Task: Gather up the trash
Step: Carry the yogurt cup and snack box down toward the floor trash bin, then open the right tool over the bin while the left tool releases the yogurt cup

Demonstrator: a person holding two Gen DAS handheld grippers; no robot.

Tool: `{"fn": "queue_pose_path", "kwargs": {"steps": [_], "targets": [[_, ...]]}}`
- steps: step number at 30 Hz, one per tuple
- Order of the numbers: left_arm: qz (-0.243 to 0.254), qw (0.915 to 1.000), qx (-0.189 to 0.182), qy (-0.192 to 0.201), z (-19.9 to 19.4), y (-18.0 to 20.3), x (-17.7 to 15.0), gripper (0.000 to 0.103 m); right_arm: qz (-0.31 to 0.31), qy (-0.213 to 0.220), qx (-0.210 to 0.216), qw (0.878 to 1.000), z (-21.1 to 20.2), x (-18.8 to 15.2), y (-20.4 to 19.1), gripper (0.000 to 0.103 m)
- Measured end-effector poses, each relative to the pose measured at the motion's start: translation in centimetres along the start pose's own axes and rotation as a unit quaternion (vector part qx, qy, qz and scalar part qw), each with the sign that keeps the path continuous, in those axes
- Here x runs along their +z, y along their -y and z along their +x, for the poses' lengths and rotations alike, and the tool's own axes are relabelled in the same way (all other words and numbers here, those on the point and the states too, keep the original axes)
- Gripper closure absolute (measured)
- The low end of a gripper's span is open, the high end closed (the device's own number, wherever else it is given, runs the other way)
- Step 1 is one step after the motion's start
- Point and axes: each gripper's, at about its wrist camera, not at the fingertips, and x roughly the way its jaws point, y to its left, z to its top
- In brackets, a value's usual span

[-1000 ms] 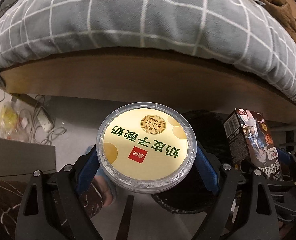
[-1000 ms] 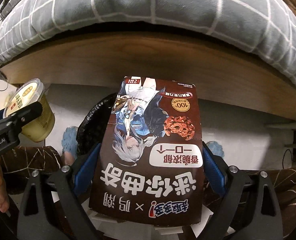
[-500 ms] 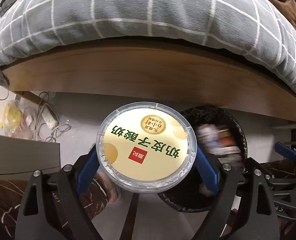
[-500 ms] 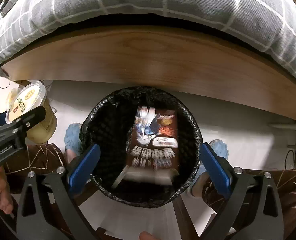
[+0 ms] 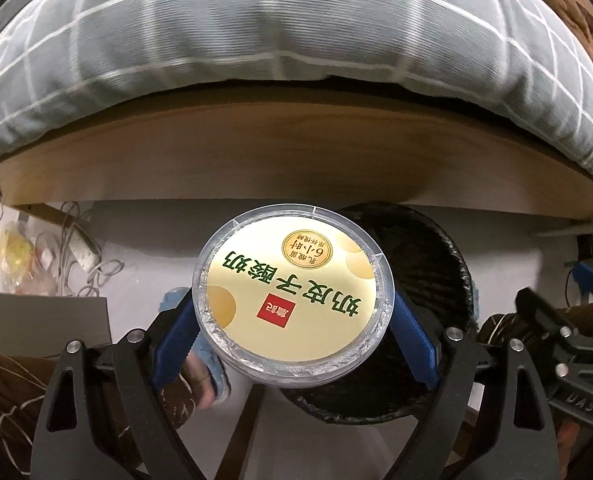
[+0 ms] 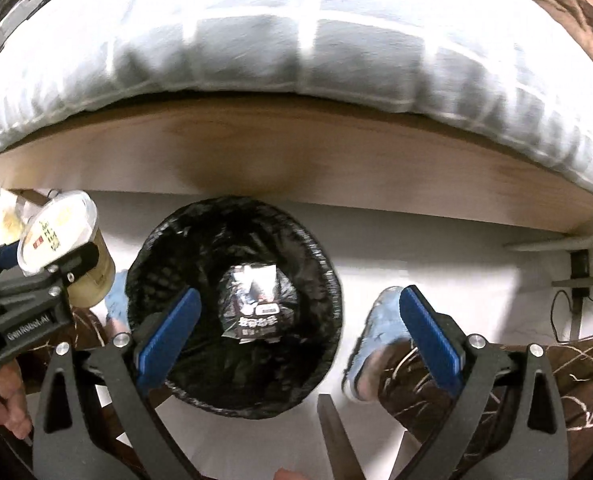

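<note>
Left wrist view, left to right: cables and a yellow wrapper (image 5: 14, 258) lie on the floor by the bed frame (image 5: 296, 160), outside the working area. The left hand-held gripper (image 5: 294, 330) clamps a sealed yoghurt cup (image 5: 292, 300) by its sides, both blue pads pressed against the wall below the rim, jaws set wide because the cup is wide. The cup is carried lid-up, overlapping the left edge of the black-lined bin (image 5: 436, 264), apparently so that a simple release would drop it in; judged from this view, it sits somewhat short of the bin's centre.

Right wrist view, left to right: the same cup (image 6: 62, 236) hangs just beside the bin's left rim. The bin (image 6: 176, 248) stands on the floor close to the bed frame, between the person's slippers (image 6: 376, 328). A brown snack box (image 6: 256, 304) lies at its bottom. The right hand-held gripper (image 6: 296, 334) is spread fully and empty; its jaws have just been opening, nothing between them. Open room is above the bin; the frame limits travel behind it.
</note>
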Motion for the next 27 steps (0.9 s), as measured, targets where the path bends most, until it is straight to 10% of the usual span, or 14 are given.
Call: {"fn": "queue_pose_path", "kwargs": {"steps": [27], "targets": [[0.072, 0.997, -0.016, -0.023, 3.0, 7.7, -0.4, 0.006, 0.05, -0.002, -0.014, 0.999, 0.5, -1.7, 5.3, 0.007]]}}
